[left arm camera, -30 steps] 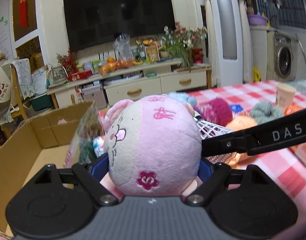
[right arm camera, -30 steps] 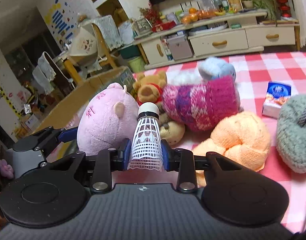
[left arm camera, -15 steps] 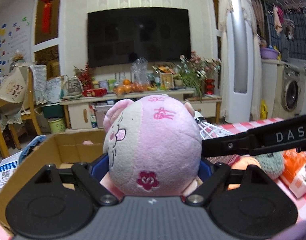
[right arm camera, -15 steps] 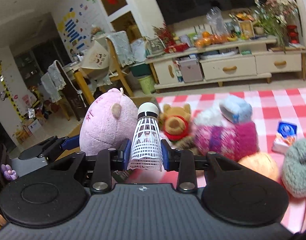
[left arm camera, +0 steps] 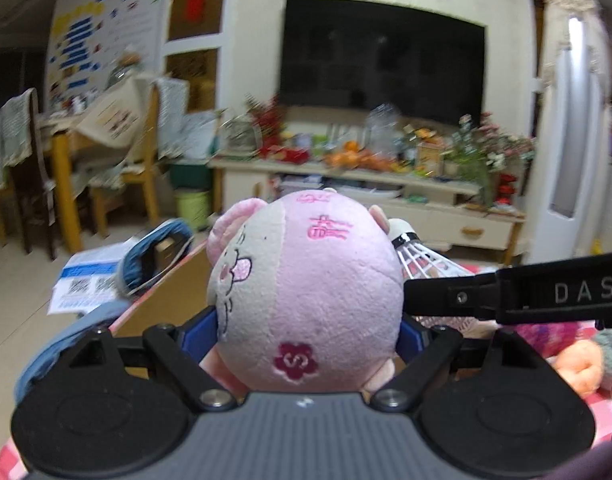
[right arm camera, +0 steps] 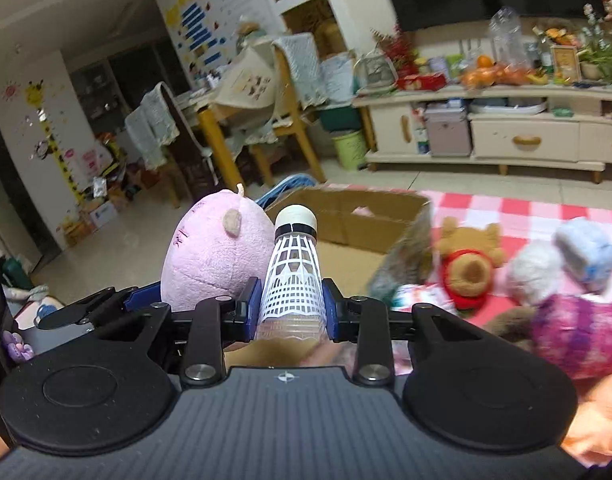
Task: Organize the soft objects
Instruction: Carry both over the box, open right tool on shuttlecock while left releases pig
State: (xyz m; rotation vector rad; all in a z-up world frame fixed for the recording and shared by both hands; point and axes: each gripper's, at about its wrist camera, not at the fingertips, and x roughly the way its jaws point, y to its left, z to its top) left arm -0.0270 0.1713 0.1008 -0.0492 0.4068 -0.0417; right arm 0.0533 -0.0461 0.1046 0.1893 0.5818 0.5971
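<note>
My left gripper [left arm camera: 308,328] is shut on a round pink plush pig [left arm camera: 306,296] and holds it in the air; the pig also shows in the right wrist view [right arm camera: 217,256]. My right gripper [right arm camera: 291,308] is shut on a white shuttlecock [right arm camera: 291,276], cork end forward; its tip shows in the left wrist view [left arm camera: 422,260] just right of the pig. An open cardboard box [right arm camera: 358,220] lies ahead, beyond both held things. A bear plush [right arm camera: 470,268], a magenta knit item [right arm camera: 578,332] and pale blue and white soft items [right arm camera: 586,256] lie on the red checked cloth [right arm camera: 506,208].
An orange knit item [left arm camera: 578,368] lies at the right on the cloth. Beyond the table stand a TV cabinet [right arm camera: 526,140], wooden chairs [right arm camera: 265,136] draped with cloth, a green bin [right arm camera: 348,148] and a blue bag [left arm camera: 157,256] with papers on the floor.
Both grippers have swung left and lifted with their loads. The cardboard box has come into the right wrist view, and the soft toys have shifted to its right side.
</note>
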